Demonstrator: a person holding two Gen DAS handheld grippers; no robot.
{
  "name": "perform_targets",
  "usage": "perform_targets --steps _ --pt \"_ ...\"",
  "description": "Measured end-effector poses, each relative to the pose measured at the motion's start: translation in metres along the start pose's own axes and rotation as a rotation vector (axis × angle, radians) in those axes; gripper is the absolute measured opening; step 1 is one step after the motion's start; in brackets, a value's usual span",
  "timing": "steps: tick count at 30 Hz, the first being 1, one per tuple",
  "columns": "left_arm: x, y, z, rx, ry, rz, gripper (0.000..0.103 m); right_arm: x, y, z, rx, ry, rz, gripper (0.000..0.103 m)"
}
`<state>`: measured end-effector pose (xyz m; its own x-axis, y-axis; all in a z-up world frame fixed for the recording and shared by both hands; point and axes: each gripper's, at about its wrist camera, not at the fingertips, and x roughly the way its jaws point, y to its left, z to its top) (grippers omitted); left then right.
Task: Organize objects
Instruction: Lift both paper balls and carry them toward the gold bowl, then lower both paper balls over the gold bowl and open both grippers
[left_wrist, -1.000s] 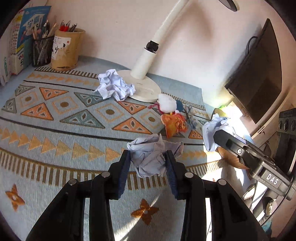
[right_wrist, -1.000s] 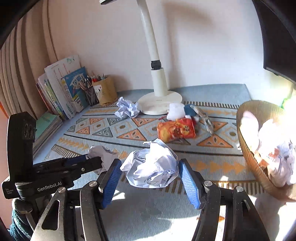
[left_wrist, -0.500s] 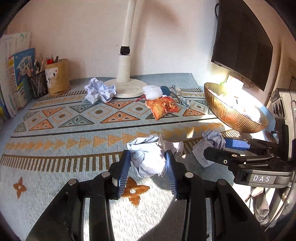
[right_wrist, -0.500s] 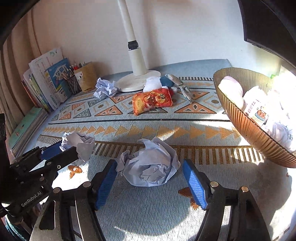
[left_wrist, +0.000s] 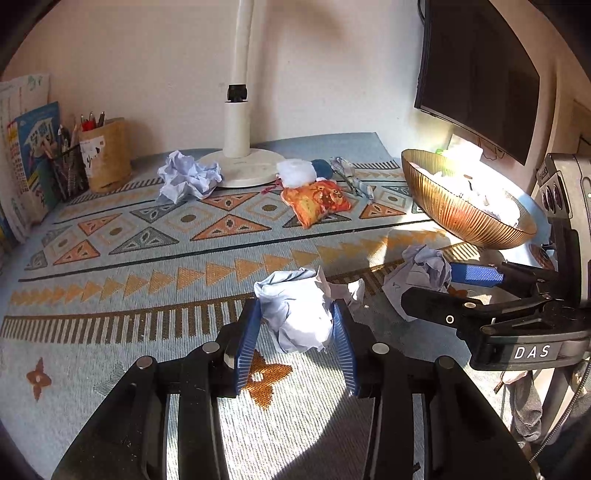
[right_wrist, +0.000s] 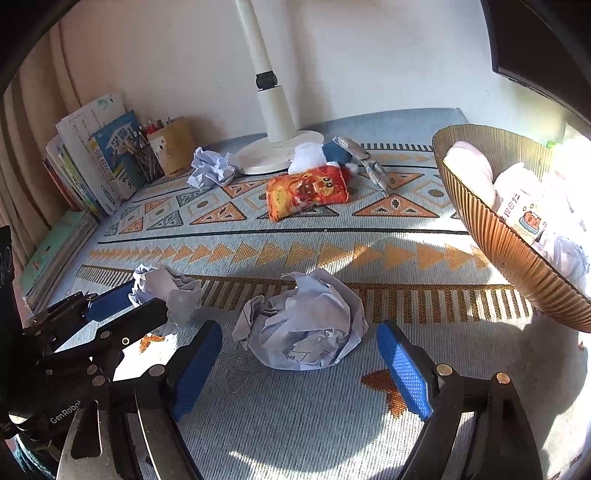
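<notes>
Left wrist view: left gripper (left_wrist: 295, 334) clamps a paper ball (left_wrist: 297, 310) above the mat's (left_wrist: 147, 258) front edge. Right gripper (right_wrist: 299, 363) gapes wide, holding nothing, around a second ball (right_wrist: 303, 328) lying dead ahead on the mat. Bowl (right_wrist: 509, 254) sits at the right edge, nearer the right gripper.

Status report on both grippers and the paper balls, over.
Left gripper shut on crumpled paper. Right gripper open, astride second paper ball on the mat. Path to amber bowl looks unobstructed.
</notes>
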<state>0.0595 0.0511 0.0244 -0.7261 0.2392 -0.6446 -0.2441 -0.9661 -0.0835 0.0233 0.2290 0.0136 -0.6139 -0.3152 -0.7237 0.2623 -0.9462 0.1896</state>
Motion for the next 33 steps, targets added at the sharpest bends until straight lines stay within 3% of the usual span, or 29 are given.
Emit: perform_targets --steps 2,5,7,19,25,28,33 --pt "0.0 -0.002 0.0 0.008 0.002 0.002 0.038 0.002 -0.001 0.0 0.006 0.006 -0.005 0.085" --pt "0.0 -0.002 0.0 0.011 0.002 0.004 0.038 0.004 0.0 0.0 -0.002 0.017 0.002 0.067" --pt "0.0 -0.002 0.0 0.009 0.003 0.003 0.038 0.003 0.004 0.0 -0.021 0.014 -0.005 0.064" --pt "0.0 -0.002 0.0 0.011 0.001 0.0 0.038 0.0 0.007 -0.002 -0.039 -0.008 -0.009 0.06" --pt "-0.004 -0.002 0.003 0.001 -0.02 0.005 0.035 -0.013 0.005 -0.003 -0.016 -0.066 -0.032 0.056" --pt "-0.007 -0.004 0.015 -0.014 -0.015 -0.044 0.035 -0.03 -0.006 -0.001 0.054 -0.098 -0.012 0.055" --pt "-0.026 -0.035 0.067 0.042 -0.092 -0.134 0.035 -0.105 -0.034 0.023 0.127 -0.278 -0.066 0.055"
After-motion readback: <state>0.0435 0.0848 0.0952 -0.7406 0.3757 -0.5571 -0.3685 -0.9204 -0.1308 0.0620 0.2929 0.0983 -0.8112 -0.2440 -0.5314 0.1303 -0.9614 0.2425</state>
